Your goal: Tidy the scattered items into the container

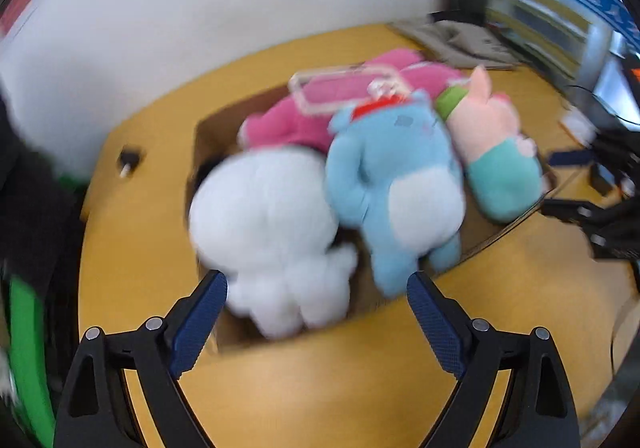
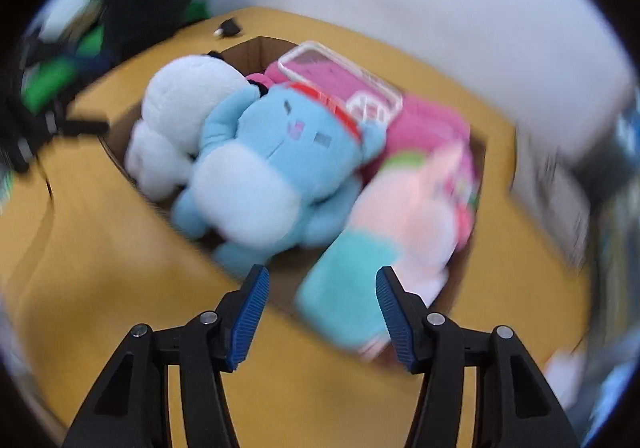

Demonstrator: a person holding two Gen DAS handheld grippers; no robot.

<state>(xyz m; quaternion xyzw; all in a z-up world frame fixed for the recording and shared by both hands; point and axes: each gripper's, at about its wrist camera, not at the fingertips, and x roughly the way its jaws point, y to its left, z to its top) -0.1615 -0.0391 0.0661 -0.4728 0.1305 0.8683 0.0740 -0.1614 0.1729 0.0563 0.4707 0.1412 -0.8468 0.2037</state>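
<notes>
With both sets of jaws standing apart and nothing between the pads, the step in hand looks like letting go and backing off from the loaded box, and the care now is to leave without dragging anything out. Nearest, the left gripper (image 1: 317,282) is released, its fingers straddling the near rim of the cardboard box (image 1: 204,136) just short of the white plush toy (image 1: 268,224), which bulges over that edge; the retreat should go straight back and up so no pad snags its fur. The right gripper (image 2: 322,280) is likewise released and empty, just beside the teal-and-pink plush pig (image 2: 384,232), which overhangs the box's near corner and is the piece most likely to tip out, so a gentle inward nudge may be worth it. Beyond these, the blue plush bear (image 1: 392,184) lies between the two, and behind it a pink plush (image 1: 280,124) carries a clear phone case (image 1: 348,88) on top. Farther off, a small black object (image 1: 129,160) sits alone near the table's (image 1: 320,380) far edge and, by my judgement, may be the last stray item.
</notes>
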